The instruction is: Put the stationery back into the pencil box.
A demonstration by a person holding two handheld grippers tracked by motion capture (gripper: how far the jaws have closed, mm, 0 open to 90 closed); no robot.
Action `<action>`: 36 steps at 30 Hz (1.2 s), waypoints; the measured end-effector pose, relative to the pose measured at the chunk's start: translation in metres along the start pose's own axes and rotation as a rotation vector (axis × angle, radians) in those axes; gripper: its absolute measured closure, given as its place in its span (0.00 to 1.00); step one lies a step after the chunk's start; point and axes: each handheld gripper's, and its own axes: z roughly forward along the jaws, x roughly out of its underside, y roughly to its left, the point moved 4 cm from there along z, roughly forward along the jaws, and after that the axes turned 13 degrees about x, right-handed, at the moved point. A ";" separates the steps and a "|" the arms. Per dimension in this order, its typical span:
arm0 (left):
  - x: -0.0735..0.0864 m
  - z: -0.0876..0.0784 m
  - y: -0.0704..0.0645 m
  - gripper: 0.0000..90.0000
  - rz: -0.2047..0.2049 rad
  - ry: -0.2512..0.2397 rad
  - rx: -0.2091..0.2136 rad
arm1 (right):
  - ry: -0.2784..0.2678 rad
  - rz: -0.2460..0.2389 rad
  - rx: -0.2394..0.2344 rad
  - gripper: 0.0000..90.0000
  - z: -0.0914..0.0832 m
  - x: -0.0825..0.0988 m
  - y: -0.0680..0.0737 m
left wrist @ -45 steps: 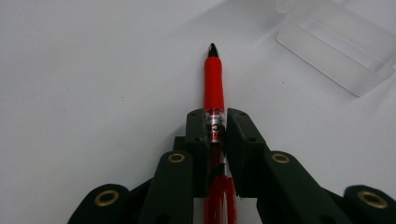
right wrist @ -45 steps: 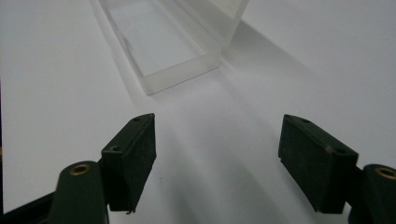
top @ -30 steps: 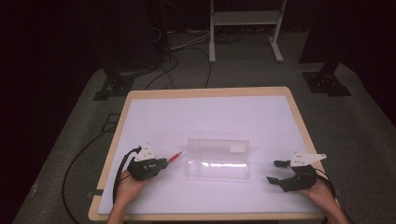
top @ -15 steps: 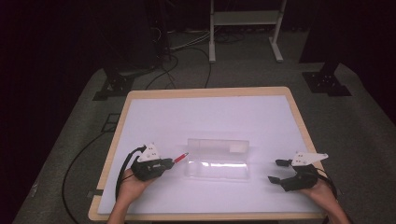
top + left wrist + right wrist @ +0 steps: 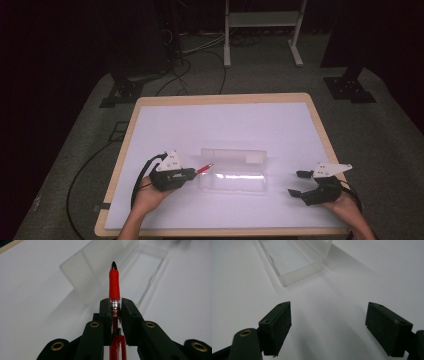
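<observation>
A clear plastic case [image 5: 232, 176] lies open near the table's front middle, its lid [image 5: 235, 155] standing up behind the tray. My left gripper [image 5: 189, 173] is shut on a red pen [image 5: 204, 168] whose black tip points at the case's left end. Seen along the left gripper [image 5: 116, 307], the red pen [image 5: 114, 282] sticks out forward between the jaws, over the case [image 5: 140, 267]. My right gripper [image 5: 296, 183] rests at the front right, open and holding nothing. In the right gripper view, that gripper [image 5: 328, 322] faces the case's end [image 5: 297, 267] from a short distance.
The white table top [image 5: 225, 125] has a wooden rim [image 5: 220, 98]. Beyond the table, cables [image 5: 200, 47], black stand feet [image 5: 350, 87] and a white frame [image 5: 260, 20] stand on the grey floor.
The left gripper has edged slightly right, bringing the pen tip closer to the case. The right gripper has stayed where it was.
</observation>
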 end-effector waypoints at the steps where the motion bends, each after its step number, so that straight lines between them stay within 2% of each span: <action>1: -0.002 0.001 -0.001 0.88 0.007 0.003 0.006 | -0.001 -0.002 0.000 0.22 0.000 0.000 0.000; 8: -0.015 0.008 -0.003 0.88 0.035 0.032 0.039 | -0.002 -0.004 -0.001 0.22 -0.001 0.000 0.000; 12: -0.019 0.011 -0.005 0.88 0.049 0.049 0.042 | -0.004 -0.001 0.000 0.22 -0.002 0.000 -0.001; 22: -0.038 0.015 -0.002 0.88 0.065 0.038 0.067 | -0.005 0.004 -0.002 0.22 -0.004 0.000 0.000; 29: -0.057 0.029 -0.003 0.88 0.101 0.050 0.096 | 0.009 0.003 0.003 0.21 -0.002 0.001 -0.001; 34: -0.066 0.043 -0.002 0.88 0.127 0.092 0.122 | 0.011 0.008 0.008 0.20 -0.001 0.002 -0.002; 36: -0.069 0.050 -0.003 0.88 0.129 0.093 0.129 | 0.016 0.008 0.004 0.20 -0.001 0.003 -0.002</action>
